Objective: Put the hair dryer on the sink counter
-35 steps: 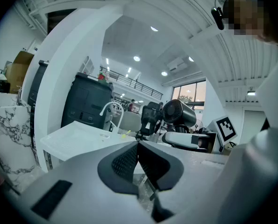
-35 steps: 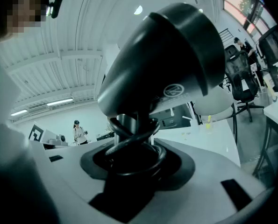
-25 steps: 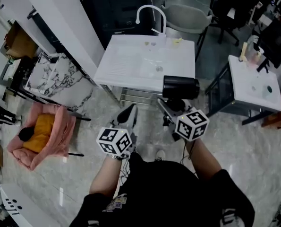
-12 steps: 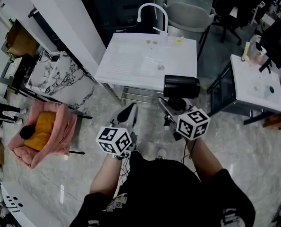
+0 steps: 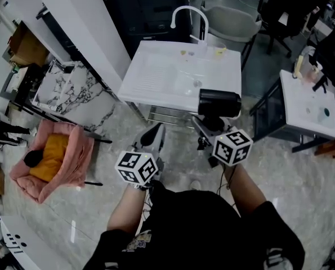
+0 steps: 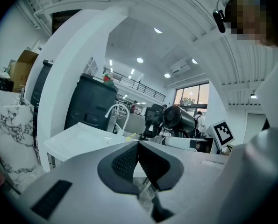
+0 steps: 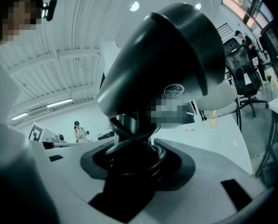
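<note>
While pinching the hair dryer [image 5: 218, 103] by its handle in the right gripper [image 5: 210, 127], barrel crosswise, reach straight ahead to the sink counter [image 5: 156, 80]; left gripper [image 5: 154, 131] pressed together, empty.

Blk hair dryer [image 5: 218, 102] upright nr sink counter [image 5: 156, 75]

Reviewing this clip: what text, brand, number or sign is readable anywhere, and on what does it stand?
Hair dryer: a round emblem on the body, with no legible letters.
Marker cubes: black-and-white square patterns only, no words.
Nothing else in any view is readable.
</note>
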### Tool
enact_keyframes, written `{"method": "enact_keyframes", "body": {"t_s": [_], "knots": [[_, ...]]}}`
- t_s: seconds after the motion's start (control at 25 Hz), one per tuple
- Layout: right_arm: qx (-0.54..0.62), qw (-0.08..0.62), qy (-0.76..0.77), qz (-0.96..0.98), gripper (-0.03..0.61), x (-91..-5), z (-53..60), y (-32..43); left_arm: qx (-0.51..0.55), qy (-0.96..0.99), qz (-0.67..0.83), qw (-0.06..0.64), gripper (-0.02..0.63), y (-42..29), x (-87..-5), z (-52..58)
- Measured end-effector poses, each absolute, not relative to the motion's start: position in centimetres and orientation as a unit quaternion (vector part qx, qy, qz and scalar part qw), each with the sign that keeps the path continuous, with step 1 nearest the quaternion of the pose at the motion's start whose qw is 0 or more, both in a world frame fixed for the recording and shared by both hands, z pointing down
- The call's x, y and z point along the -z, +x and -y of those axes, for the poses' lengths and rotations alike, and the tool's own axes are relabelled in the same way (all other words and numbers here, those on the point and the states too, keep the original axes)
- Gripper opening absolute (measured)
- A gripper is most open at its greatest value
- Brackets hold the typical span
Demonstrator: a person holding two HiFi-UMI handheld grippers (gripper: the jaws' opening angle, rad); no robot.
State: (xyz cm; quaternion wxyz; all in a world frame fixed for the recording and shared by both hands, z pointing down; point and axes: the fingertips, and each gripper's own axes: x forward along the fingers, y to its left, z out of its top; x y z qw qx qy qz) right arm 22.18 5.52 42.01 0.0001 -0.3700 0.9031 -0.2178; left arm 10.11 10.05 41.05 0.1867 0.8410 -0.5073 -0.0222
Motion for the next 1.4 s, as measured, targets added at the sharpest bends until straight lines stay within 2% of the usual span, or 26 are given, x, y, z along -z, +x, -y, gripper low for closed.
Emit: {"method": "enact_keyframes", "body": {"t_s": [0.88,1.4], "knots": [[0.236,-0.002,-0.435,-0.869,0.219,-42.9,5.6,0.0,0.01,0.875,0.445,0.191,0.003,-12.4,-41.3,2.5],[0.241,-0.003,-0.462,-0.853,0.219,-43.5,8.0,-7.7,0.011,0.894,0.404,0.195,0.003,-19.1,-41.3,5.1]]}}
